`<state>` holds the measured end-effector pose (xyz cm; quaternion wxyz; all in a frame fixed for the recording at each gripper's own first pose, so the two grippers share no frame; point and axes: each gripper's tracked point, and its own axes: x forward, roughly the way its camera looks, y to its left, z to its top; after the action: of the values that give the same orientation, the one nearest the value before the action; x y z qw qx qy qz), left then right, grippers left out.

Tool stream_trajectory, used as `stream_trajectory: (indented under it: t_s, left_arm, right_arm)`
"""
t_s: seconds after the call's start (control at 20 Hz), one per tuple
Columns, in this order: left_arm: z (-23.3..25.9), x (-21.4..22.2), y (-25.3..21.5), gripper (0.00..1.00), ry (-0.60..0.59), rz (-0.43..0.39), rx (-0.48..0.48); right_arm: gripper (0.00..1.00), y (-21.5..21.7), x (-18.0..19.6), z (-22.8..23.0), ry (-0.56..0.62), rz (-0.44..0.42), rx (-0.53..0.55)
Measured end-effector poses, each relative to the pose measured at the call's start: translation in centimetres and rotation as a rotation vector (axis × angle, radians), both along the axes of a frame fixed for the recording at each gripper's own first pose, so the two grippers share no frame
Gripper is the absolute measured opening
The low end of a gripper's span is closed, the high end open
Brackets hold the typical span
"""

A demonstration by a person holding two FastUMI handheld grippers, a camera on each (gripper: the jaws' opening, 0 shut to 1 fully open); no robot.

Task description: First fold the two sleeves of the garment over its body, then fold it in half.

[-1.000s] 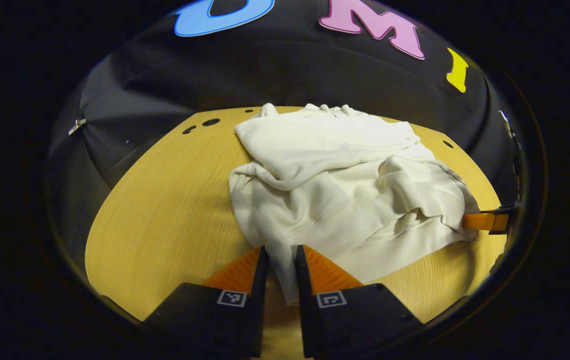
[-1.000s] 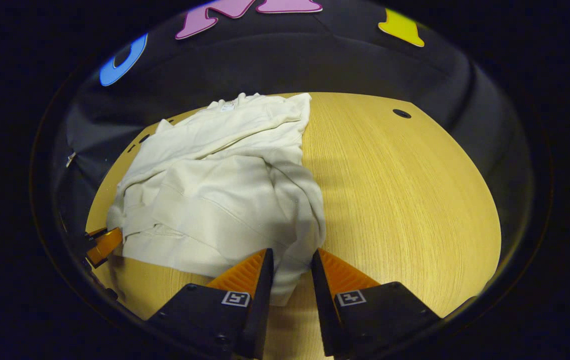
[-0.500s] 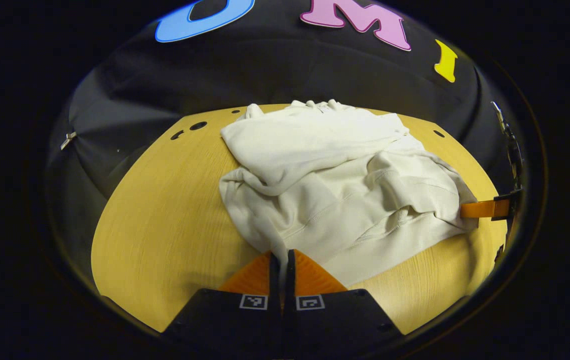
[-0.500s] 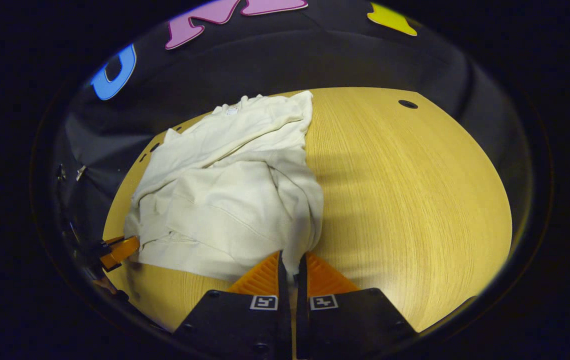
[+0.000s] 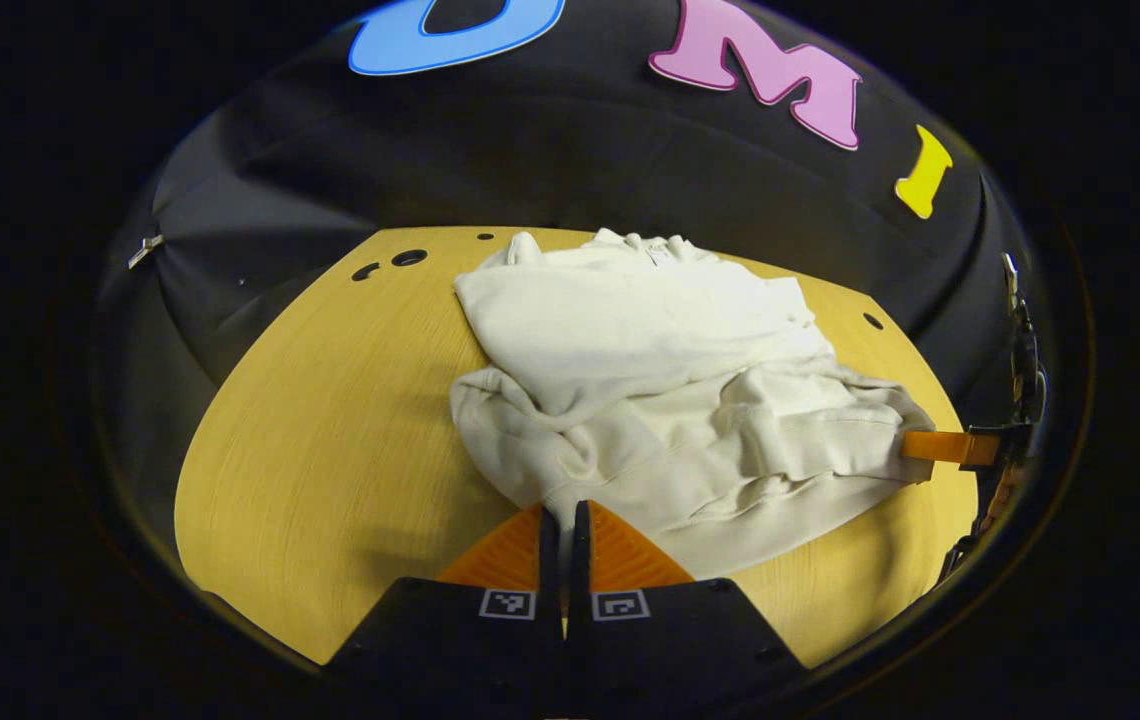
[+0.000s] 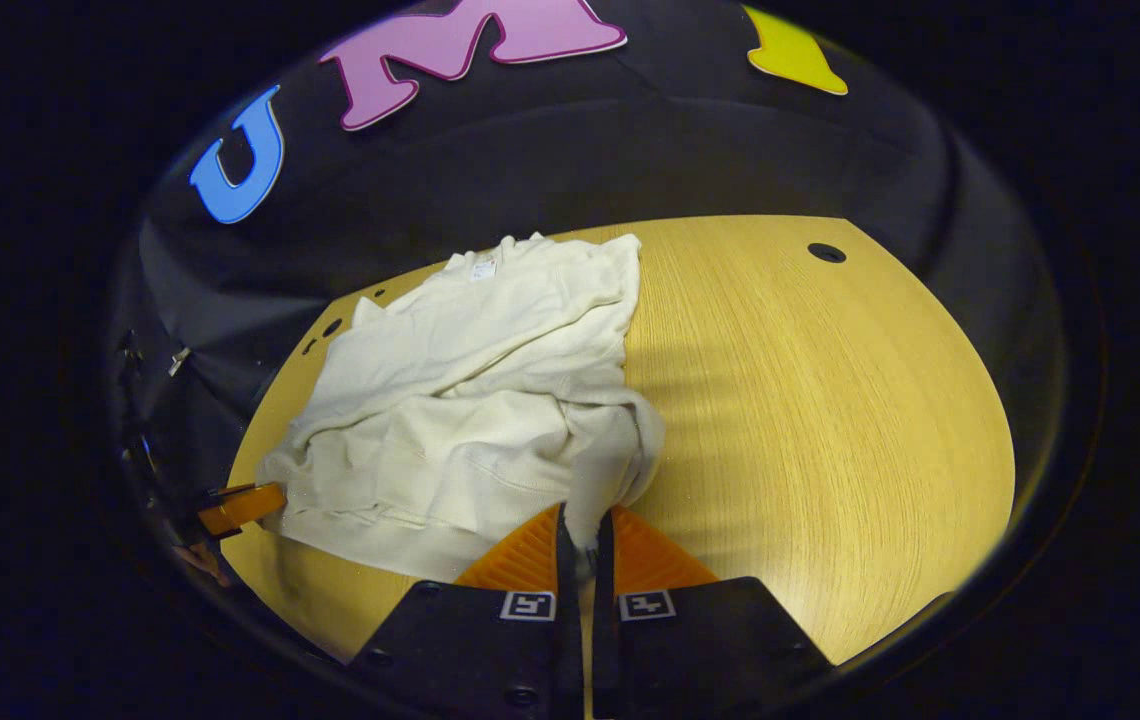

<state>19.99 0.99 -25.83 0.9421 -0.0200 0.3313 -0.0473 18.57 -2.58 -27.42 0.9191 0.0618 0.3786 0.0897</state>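
Observation:
A cream sweatshirt (image 5: 670, 380) lies on the wooden table (image 5: 330, 440), its sleeves folded over the body and the collar at the far end. My left gripper (image 5: 562, 520) is shut on the near left corner of the hem. My right gripper (image 6: 582, 525) is shut on the near right corner of the hem (image 6: 590, 490). Both corners are lifted off the table and the lower part of the sweatshirt (image 6: 460, 440) bunches toward the collar. The right gripper (image 5: 940, 447) shows at the right edge of the left gripper view, and the left gripper (image 6: 242, 507) at the left edge of the right gripper view.
Small round holes (image 5: 408, 257) mark the table's far left corner, and another hole (image 6: 826, 252) sits at its far right. Bare wood (image 6: 830, 420) stretches to the right of the garment. The black cloth wall (image 5: 570, 160) closes the far side.
Both grippers closed on the hem corners, then lifted and carried them forward. The lower half of the sweatshirt has risen and wrinkled toward the collar.

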Motion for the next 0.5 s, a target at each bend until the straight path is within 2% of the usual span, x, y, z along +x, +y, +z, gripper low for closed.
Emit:
stream_trajectory:
  t_s: [0.15, 0.5]
  left_arm:
    - [2.4, 0.9, -0.2, 0.06, -0.029, -0.004, -0.018]
    - [8.8, 6.6, -1.4, 0.06, -0.113, -0.02, -0.053]
  right_arm:
    - [0.08, 0.7, 2.3, 2.1, -0.036, -0.004, 0.026]
    - [0.08, 2.2, 9.1, 7.1, -0.138, 0.039, 0.007]
